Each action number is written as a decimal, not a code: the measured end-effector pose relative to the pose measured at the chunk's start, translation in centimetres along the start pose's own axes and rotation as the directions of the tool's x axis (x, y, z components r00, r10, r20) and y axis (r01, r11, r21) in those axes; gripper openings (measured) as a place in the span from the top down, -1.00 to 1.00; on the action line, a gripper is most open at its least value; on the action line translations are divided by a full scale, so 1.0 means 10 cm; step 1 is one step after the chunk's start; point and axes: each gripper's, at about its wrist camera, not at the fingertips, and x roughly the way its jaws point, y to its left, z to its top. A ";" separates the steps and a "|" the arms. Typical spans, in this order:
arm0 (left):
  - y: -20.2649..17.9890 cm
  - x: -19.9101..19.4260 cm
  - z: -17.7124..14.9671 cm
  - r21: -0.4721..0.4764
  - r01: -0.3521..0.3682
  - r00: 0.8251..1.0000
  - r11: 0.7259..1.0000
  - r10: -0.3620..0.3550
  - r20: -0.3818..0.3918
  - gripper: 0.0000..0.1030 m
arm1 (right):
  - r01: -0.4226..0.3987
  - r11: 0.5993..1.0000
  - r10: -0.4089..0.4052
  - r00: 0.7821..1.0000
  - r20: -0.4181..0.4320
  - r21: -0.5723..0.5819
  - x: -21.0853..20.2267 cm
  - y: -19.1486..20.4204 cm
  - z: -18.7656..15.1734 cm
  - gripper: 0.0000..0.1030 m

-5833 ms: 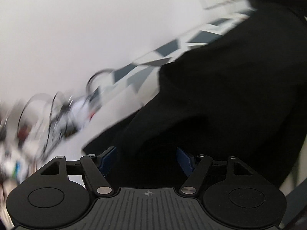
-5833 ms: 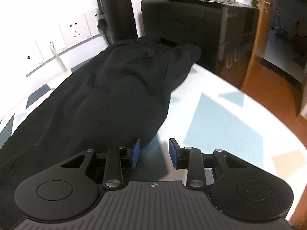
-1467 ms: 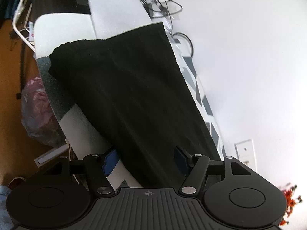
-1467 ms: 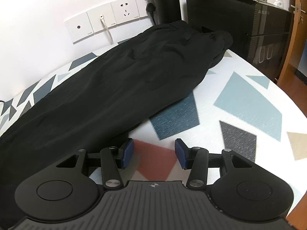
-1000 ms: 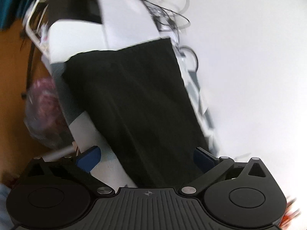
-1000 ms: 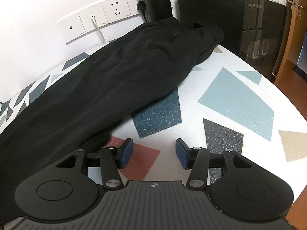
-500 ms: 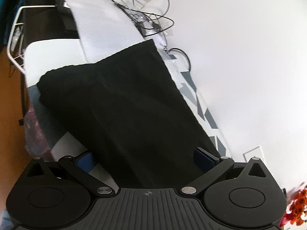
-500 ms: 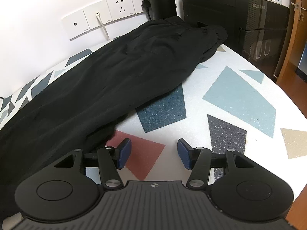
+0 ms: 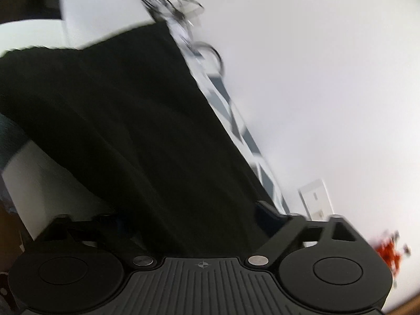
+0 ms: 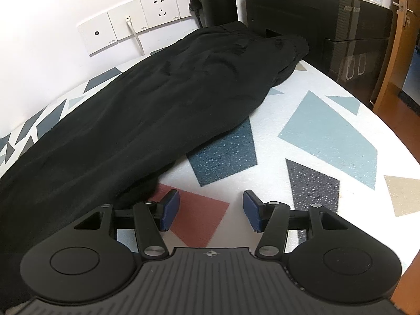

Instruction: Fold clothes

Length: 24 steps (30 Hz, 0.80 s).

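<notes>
Black garment lies lengthwise on the patterned bench, running from beside the right tool away to its far left toward the wall sockets. Right tool: jaws parted, nothing between them, red patch of bench below; left finger just beside the cloth edge, contact uncertain. Left tool: view blurred, jaws closing with garment between them; fingers are partly hidden by cloth, so a grip cannot be confirmed.
</notes>
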 end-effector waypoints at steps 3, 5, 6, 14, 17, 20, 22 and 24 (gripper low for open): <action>0.10 0.03 0.11 -0.076 -0.008 1.000 0.997 0.010 0.029 -0.21 | 0.000 1.000 0.001 1.000 0.008 -0.007 -0.01 0.04 0.02 -0.07; 0.11 0.04 0.16 -0.091 -0.006 1.000 0.996 0.008 0.027 -0.19 | 0.000 1.000 0.000 1.000 0.013 -0.014 -0.01 0.07 0.04 -0.07; 0.13 0.05 0.18 -0.102 -0.013 1.000 0.995 0.015 0.026 -0.03 | 0.001 1.000 -0.001 1.000 0.016 -0.014 -0.01 0.09 0.04 -0.07; 0.16 -0.17 0.13 -0.158 -0.077 0.995 0.984 0.087 0.056 0.84 | 0.007 0.994 0.002 0.996 0.085 -0.112 -0.10 0.30 0.08 -0.07; 0.07 -0.35 0.20 -0.123 -0.067 0.993 0.990 0.077 0.086 0.84 | 0.003 0.994 0.007 0.996 0.091 -0.110 -0.11 0.37 0.10 -0.07; 0.00 -0.54 0.26 -0.078 -0.082 0.987 0.994 0.092 0.131 0.84 | -0.004 0.992 0.018 0.994 0.106 -0.123 -0.13 0.46 0.09 -0.07; 0.01 -0.66 0.29 -0.056 -0.105 0.981 0.993 0.113 0.155 0.84 | -0.015 0.989 0.033 0.992 0.125 -0.149 -0.16 0.56 0.07 -0.07; 0.08 -0.74 0.35 -0.054 -0.129 0.976 0.990 0.136 0.168 0.84 | -0.033 0.984 0.062 0.985 0.164 -0.174 -0.23 0.65 0.04 -0.11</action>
